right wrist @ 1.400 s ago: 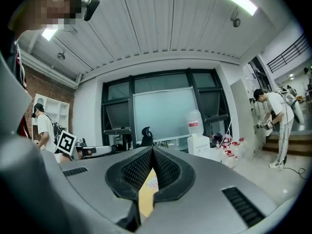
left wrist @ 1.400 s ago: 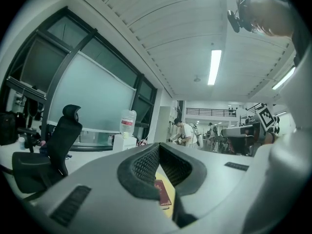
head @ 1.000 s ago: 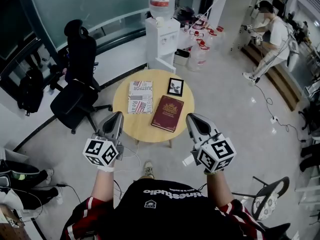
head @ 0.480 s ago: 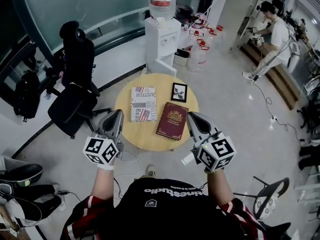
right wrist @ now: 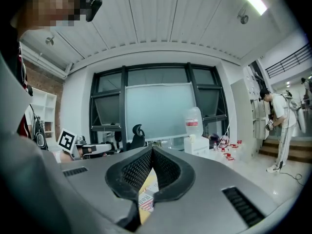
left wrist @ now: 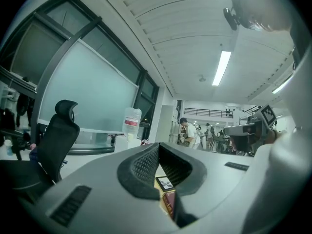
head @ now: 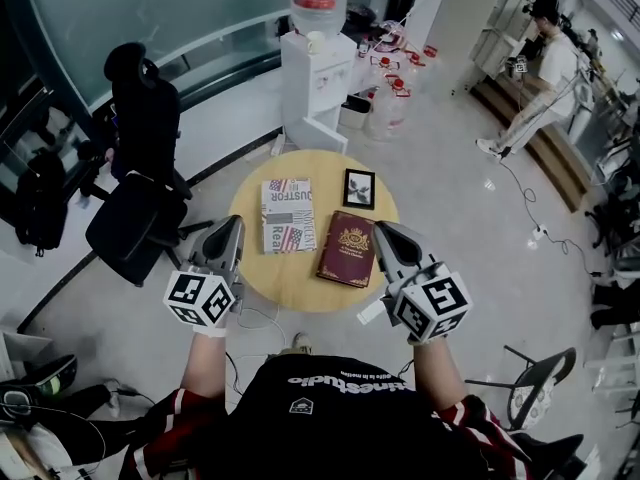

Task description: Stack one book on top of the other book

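The left gripper hangs in the air before the near left edge of the round desk. Its jaws are pressed together at the tips and carry nothing; the left gripper view shows only a slice of the desk behind them.

The white book, with flag print on its cover, lies flat toward the left edge of the desk. Just beside it, toward the near right edge, lies the red book, also flat and turned a little askew. The two books are very near, but I cannot tell if they touch. A small framed picture lies close to the far edge, behind the red book.

The right gripper hangs before the near right edge, its jaws closed on nothing as well.

I judge that the stacking is not yet begun and the step in hand is the reach. To do it well, the jaws must first spread before they come to a book. The red book, nearer to the right gripper, seems the easier to take by its near edge. It should be lifted level, carried over the white book and set down with the corners matching, while the picture is left alone.
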